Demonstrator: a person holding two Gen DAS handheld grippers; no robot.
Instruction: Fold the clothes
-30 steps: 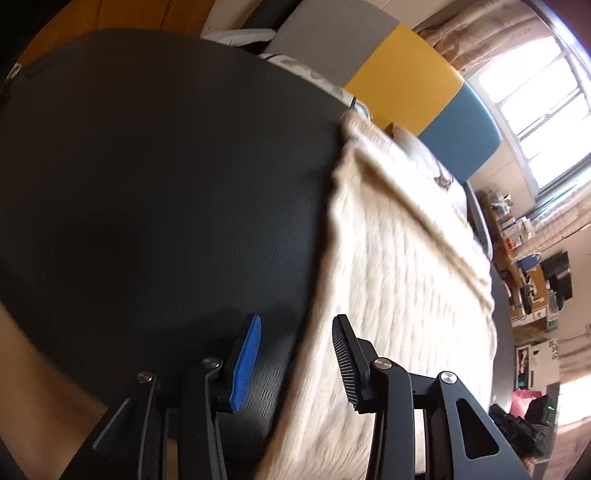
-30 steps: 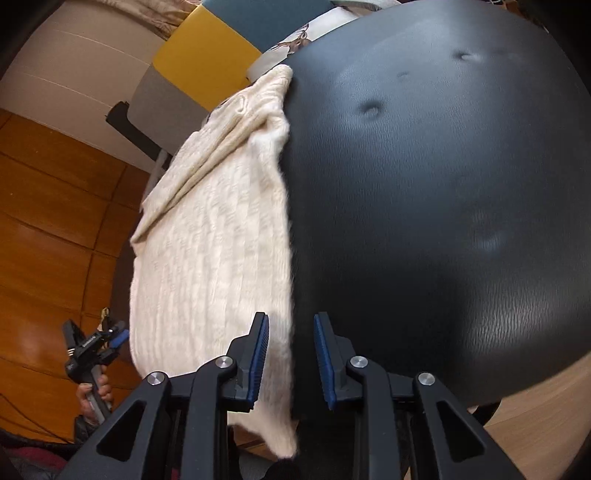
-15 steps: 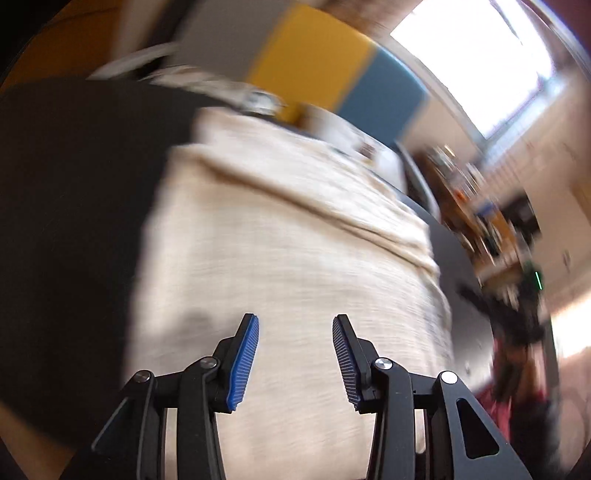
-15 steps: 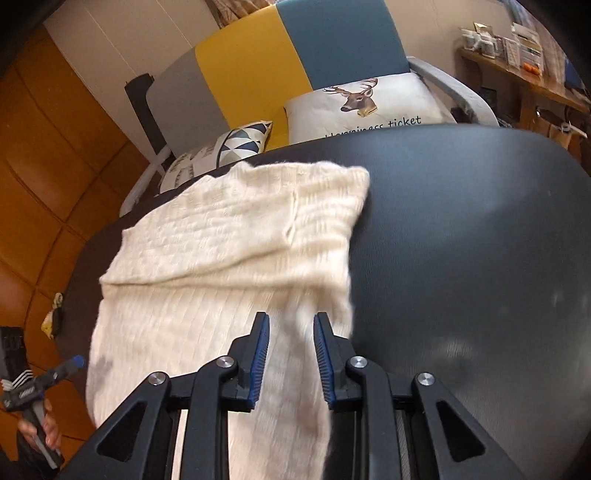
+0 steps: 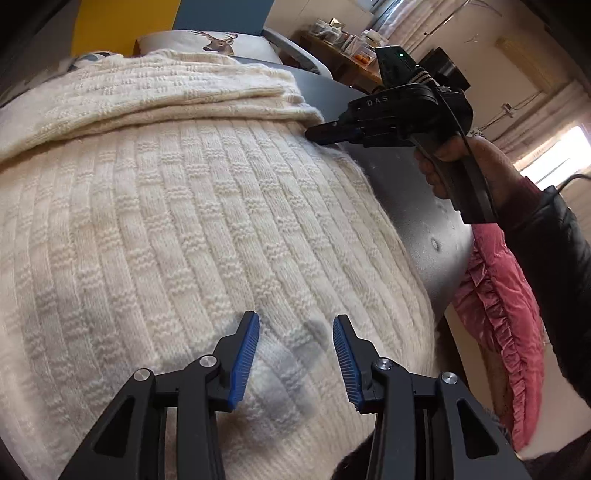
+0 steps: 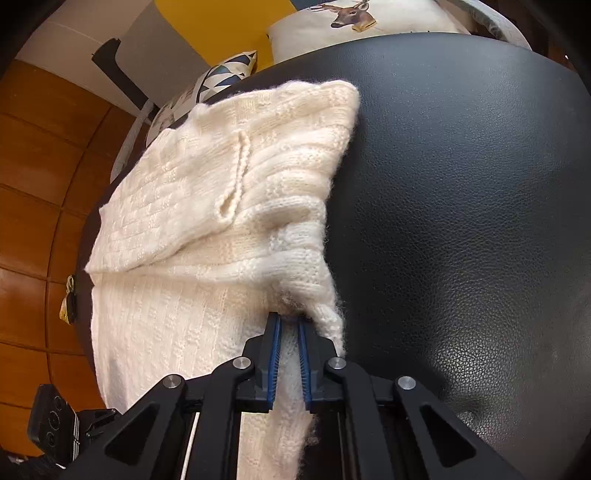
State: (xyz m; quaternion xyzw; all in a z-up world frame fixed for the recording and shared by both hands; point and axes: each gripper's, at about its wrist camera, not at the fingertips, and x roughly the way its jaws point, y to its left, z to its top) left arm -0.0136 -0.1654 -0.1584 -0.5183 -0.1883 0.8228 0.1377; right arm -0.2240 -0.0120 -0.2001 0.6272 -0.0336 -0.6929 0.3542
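Note:
A cream knitted sweater (image 5: 177,221) lies spread on a black leather surface (image 6: 461,184), its far part folded over. My left gripper (image 5: 295,354) is open just above the sweater's near part, holding nothing. My right gripper (image 6: 288,354) is shut on the sweater's (image 6: 207,221) right edge, with the knit pinched between the blue pads. In the left wrist view the right gripper (image 5: 325,134) shows at the sweater's right edge, held by a hand in a dark sleeve.
A pink ruffled garment (image 5: 506,314) hangs off the surface at the right. A deer-print pillow (image 6: 354,26) and a patterned cushion (image 6: 221,74) sit on a yellow, grey and blue sofa behind. A wooden wall (image 6: 33,184) is on the left.
My left gripper has swung from the sweater's left edge to over its middle, still open. My right gripper has moved forward along the right edge and closed on the knit.

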